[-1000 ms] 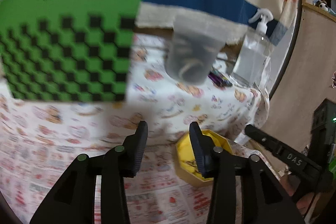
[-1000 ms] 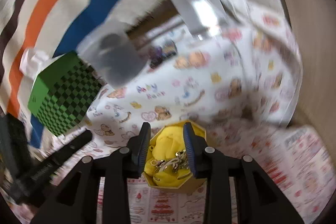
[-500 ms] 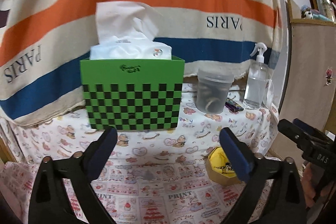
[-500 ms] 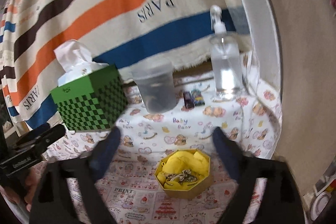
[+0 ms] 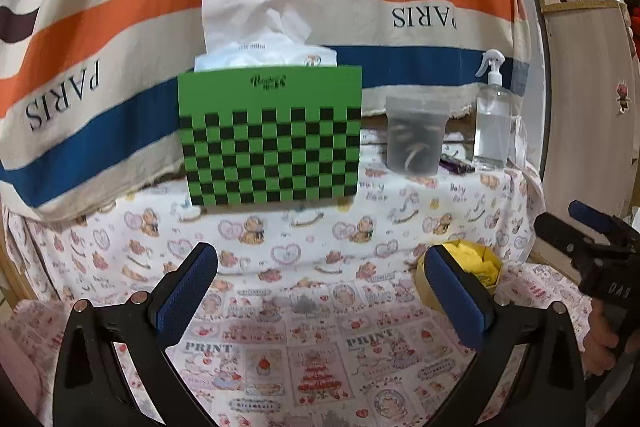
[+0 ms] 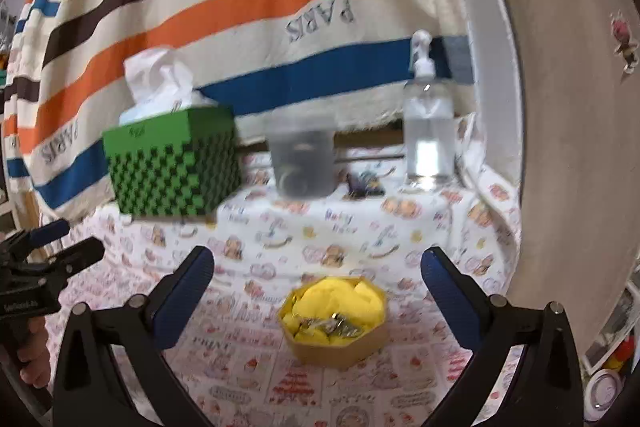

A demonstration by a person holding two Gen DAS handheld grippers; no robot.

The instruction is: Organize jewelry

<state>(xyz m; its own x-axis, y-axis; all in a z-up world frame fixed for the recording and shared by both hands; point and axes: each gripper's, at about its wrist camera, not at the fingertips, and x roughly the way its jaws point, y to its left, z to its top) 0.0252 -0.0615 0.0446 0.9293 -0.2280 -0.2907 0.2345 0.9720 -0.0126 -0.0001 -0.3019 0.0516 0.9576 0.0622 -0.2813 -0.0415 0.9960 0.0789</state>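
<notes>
**Jewelry box on the tabletop, both grippers spread and empty**

Item 1: the octagonal box [image 6: 335, 323]. It sits on the tabletop [image 6: 256, 379] near its front right corner, lined with yellow paper, with a small tangle of metal jewelry [image 6: 329, 325] lying on the lining. Nothing touches it.

Item 2: your right gripper [image 6: 316, 281]. You hold it level above the tabletop, pointing at the striped backdrop, with the box centred low between the fingers [image 6: 184, 293]. They stand wide apart and grip nothing.

Item 3: your left gripper [image 5: 320, 281]. Held level to the left of the box, fingers [image 5: 188, 287] wide apart, nothing between them but patterned cloth. The box [image 5: 478, 267] shows just behind the right finger, partly hidden.

Item 4: views compared. Only the right wrist view shows the jewelry; in the left wrist view the box contents are mostly covered. Each view catches the other gripper at its edge: your right one [image 5: 588, 247] and your left one [image 6: 48, 259].

Item 5: surroundings. At the back of the tabletop stand a green checkered tissue box [image 5: 270, 135], a translucent lidded tub [image 5: 416, 135] and a clear spray bottle [image 5: 493, 119].
</notes>
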